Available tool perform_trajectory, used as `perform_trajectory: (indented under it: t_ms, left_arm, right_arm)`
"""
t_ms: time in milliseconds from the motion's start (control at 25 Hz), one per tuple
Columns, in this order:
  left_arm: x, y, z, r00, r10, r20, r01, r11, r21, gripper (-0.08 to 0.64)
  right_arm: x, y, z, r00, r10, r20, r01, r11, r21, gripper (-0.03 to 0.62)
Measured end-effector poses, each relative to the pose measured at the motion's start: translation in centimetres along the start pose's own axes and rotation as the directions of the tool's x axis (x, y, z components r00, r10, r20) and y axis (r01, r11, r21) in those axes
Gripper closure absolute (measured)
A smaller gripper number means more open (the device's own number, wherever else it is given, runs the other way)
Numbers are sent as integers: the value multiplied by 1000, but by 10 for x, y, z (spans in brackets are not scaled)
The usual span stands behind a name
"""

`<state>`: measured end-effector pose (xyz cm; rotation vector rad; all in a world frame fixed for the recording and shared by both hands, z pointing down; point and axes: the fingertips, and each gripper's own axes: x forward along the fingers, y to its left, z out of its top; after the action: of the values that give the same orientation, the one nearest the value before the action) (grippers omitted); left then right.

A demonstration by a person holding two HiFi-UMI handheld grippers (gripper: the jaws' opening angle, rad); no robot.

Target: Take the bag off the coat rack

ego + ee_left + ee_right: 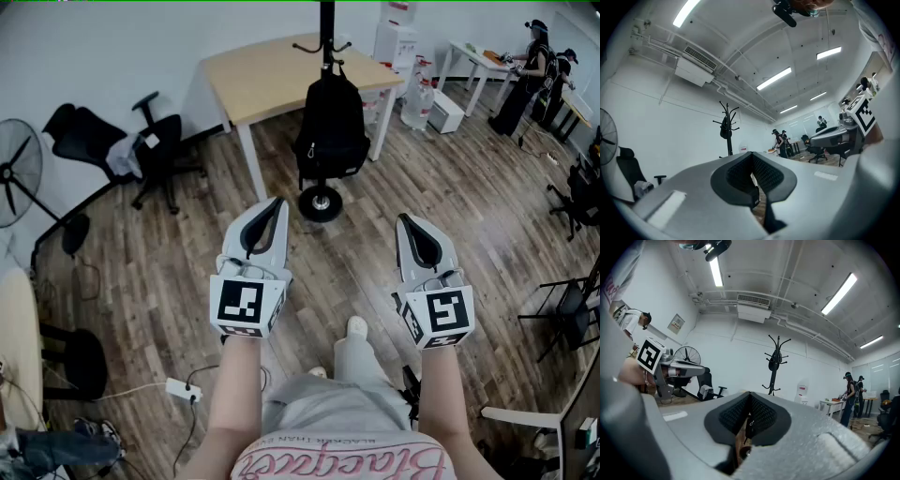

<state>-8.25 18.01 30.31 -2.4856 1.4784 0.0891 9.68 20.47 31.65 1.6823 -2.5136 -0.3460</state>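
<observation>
Left hand-held gripper (276, 203), right hand-held gripper (406, 221) closed; bag (330, 127) on coat rack (326, 26)

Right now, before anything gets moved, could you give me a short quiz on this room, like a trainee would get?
1. True or false: the black bag hangs on the coat rack.
2. What stands just behind the coat rack? A) a table B) a sofa C) a fridge
3. Fill in: the left tool and the right tool are both ____ (open or shut), with nothing in them.
Key: 1 true; 2 A; 3 shut.
</observation>
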Motion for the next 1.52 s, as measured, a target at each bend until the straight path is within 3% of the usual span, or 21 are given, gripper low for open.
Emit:
perform_trajectory:
  t_ms: [520, 680, 1160, 1520]
  left_arm:
    - [44, 26, -17, 1000, 21, -9, -21, 1000, 0, 560]
    - [77, 40, -23, 999, 9, -35, -8, 1000, 29, 560]
    - [209, 77, -33, 999, 3, -34, -3, 1000, 18, 558]
    - [259, 89, -53, 999, 5, -50, -4, 1000, 22, 558]
  right_arm:
    - [53, -23, -21, 1000, 4, -26, -4, 1000, 16, 591]
    - [88, -43, -22, 1000, -6, -13, 7, 999, 32, 591]
    - [200, -117, -28, 1000, 10, -15, -10, 1000, 25, 591]
    - [251, -139, -44, 999, 38, -21, -37, 999, 10, 591]
